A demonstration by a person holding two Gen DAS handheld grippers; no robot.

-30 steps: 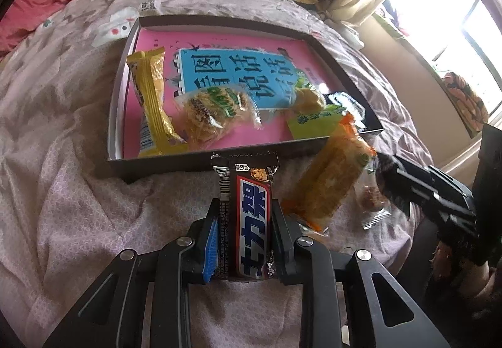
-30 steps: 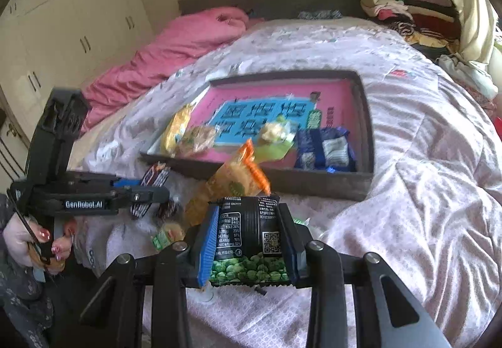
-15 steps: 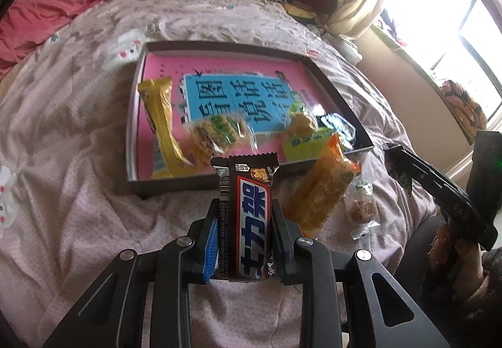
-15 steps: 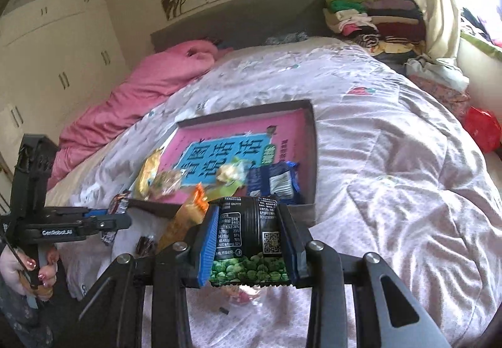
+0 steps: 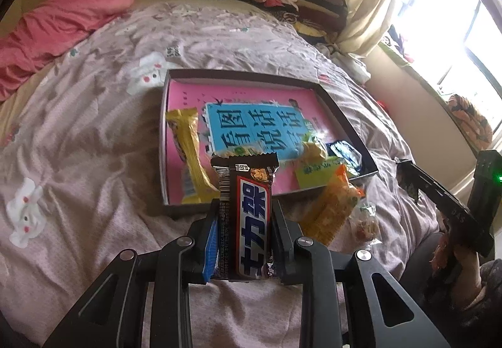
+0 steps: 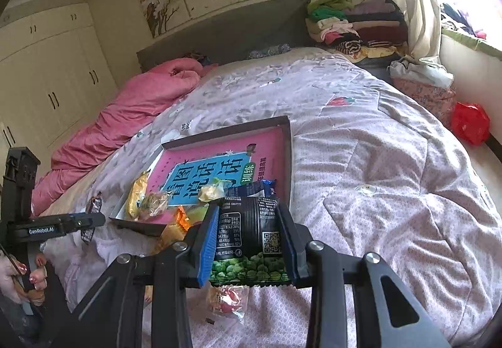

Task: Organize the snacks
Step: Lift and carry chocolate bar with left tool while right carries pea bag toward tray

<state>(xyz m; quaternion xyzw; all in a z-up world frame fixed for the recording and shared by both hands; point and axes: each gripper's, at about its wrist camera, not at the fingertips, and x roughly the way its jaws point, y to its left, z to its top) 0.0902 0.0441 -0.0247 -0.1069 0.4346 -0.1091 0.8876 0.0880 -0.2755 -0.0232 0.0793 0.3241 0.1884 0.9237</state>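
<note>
My left gripper [image 5: 246, 206] is shut on a dark chocolate bar [image 5: 251, 188] that stands upright between its pads, held above the bed just short of the tray's near wall. The dark tray [image 5: 342, 119] holds a pink and blue book, a yellow packet [image 5: 188, 153] and a blue packet [image 6: 254, 188]. My right gripper [image 6: 248, 210] is shut on a black packet of green peas [image 6: 251, 235], in front of the tray's right corner. An orange packet [image 5: 332, 210] and a small clear-wrapped sweet [image 5: 365, 224] lie on the quilt outside the tray.
A pink duvet [image 5: 62, 21] lies at the bed's far left. Folded clothes [image 6: 351, 24] are stacked by the headboard. A curtain and window stand on the right, cupboards [image 6: 47, 81] on the left. Another wrapped sweet [image 6: 226, 301] lies under my right gripper. A hand [image 6: 18, 279] holds the left gripper.
Both grippers have risen and tipped upward, so the tray sits lower and farther off and more of the room shows. Each still holds its snack.
</note>
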